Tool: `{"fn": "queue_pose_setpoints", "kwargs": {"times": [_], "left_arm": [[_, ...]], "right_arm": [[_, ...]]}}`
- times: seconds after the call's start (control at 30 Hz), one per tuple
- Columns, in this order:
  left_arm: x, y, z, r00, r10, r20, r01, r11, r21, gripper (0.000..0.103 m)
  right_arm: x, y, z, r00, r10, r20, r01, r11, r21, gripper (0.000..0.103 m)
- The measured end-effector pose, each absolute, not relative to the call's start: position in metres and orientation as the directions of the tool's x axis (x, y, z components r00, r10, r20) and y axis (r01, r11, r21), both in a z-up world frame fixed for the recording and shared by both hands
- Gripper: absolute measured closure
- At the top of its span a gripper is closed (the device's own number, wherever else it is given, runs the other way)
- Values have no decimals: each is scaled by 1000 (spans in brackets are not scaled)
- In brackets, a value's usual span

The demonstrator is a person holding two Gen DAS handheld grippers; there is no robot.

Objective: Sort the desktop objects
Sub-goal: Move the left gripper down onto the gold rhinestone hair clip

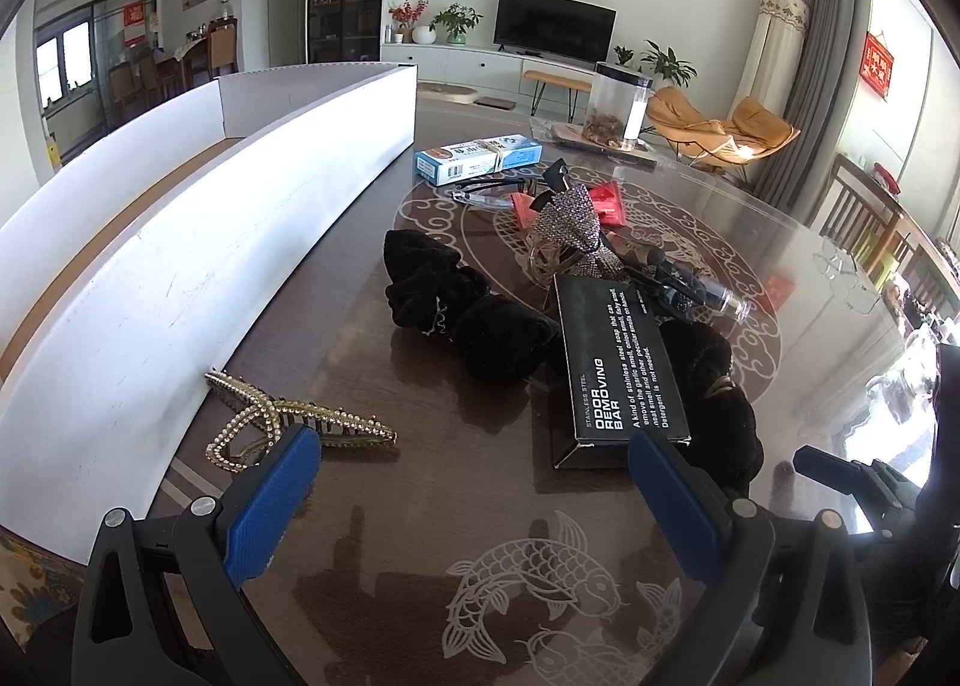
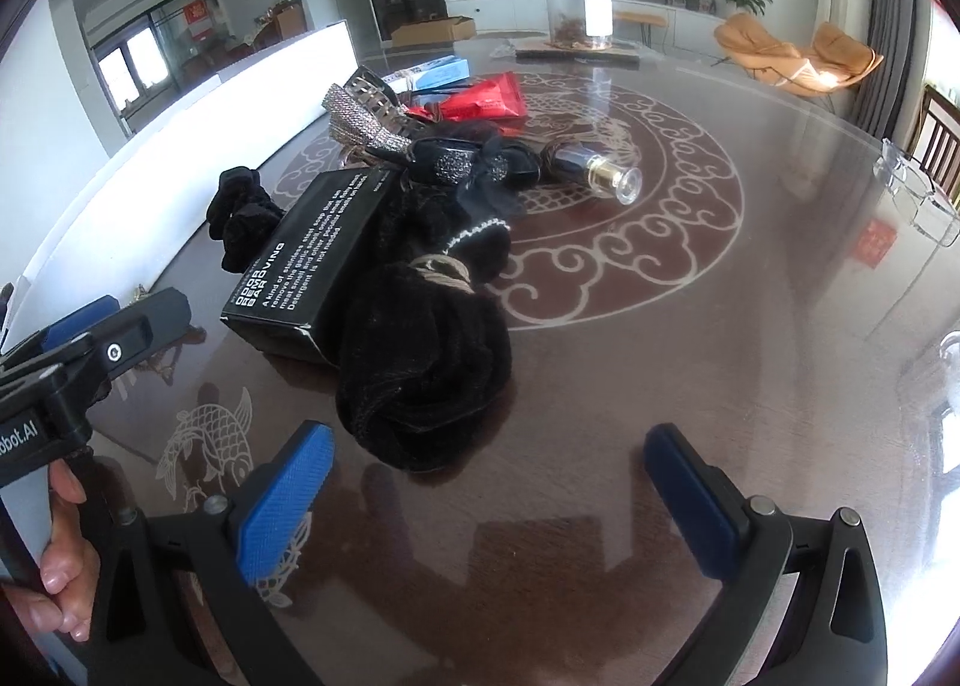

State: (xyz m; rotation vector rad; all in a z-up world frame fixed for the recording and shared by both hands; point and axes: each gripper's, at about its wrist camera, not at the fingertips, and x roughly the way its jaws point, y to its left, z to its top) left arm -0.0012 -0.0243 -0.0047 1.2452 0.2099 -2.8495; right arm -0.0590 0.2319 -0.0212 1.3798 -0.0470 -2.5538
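Note:
A pile of small objects lies mid-table. A black "odor removing bar" box (image 1: 618,356) (image 2: 312,248) rests against black velvet scrunchies (image 1: 474,314) (image 2: 420,362). Behind are a rhinestone bow clip (image 1: 570,224) (image 2: 366,116), a perfume bottle (image 2: 600,173), red packets (image 1: 606,200) (image 2: 486,98), glasses (image 1: 492,191) and a blue box (image 1: 480,158) (image 2: 441,71). A pearl-studded hair clip (image 1: 288,416) lies by the white box wall. My left gripper (image 1: 474,488) is open and empty, low over the table before the black box. My right gripper (image 2: 489,482) is open and empty, just short of the near scrunchie.
A long white cardboard box (image 1: 180,242) (image 2: 180,128) runs along the table's left side. A clear jar (image 1: 618,107) (image 2: 579,8) stands at the far edge. A clear glass object (image 2: 918,194) sits at the right rim. The left gripper's body (image 2: 90,350) shows in the right wrist view.

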Motion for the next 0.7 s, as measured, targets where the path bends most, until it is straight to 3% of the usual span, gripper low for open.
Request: {"fn": "queue_pose_setpoints", "kwargs": {"times": [0.33, 0.7], "left_arm": [[-4, -22, -10, -658, 23, -753, 77, -992, -98, 0], [4, -47, -4, -643, -60, -764, 216, -971, -105, 0]], "right_arm": [[-107, 204, -28, -505, -167, -847, 289, -957, 17, 0], [-93, 261, -30, -541, -56, -839, 116, -993, -9, 0]]}}
